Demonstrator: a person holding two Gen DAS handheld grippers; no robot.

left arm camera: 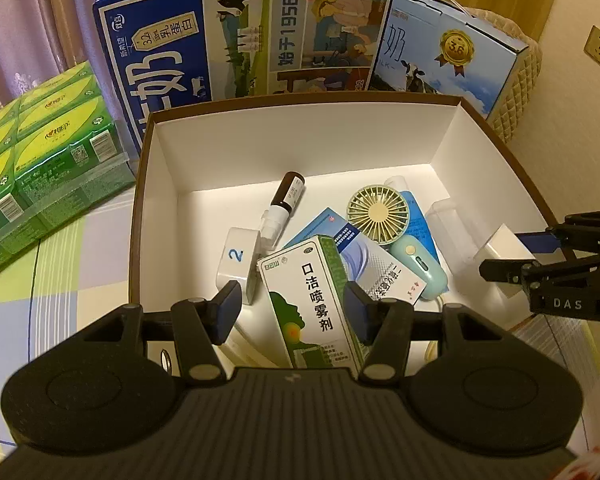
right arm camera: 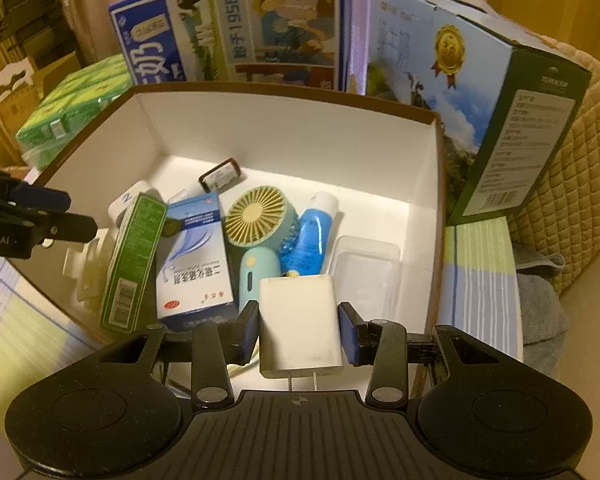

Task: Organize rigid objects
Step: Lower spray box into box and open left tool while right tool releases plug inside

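In the right wrist view the right gripper (right arm camera: 298, 332) pinches a white charger (right arm camera: 298, 324) between its pads, low at 6 o'clock over the near edge of the open box (right arm camera: 284, 128). The left gripper (left arm camera: 292, 312) stands wide around a green spray carton (left arm camera: 312, 300); whether it touches, I cannot tell. Farther in lie a small fan (right arm camera: 256, 220) and a blue tube (right arm camera: 310, 236). At 12 o'clock behind stands a blue milk carton (left arm camera: 240, 40).

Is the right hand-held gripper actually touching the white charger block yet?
Cannot tell. In the right wrist view the white charger block sits between the right hand-held gripper pads, but thin slivers at both pads may be gaps or shadow.
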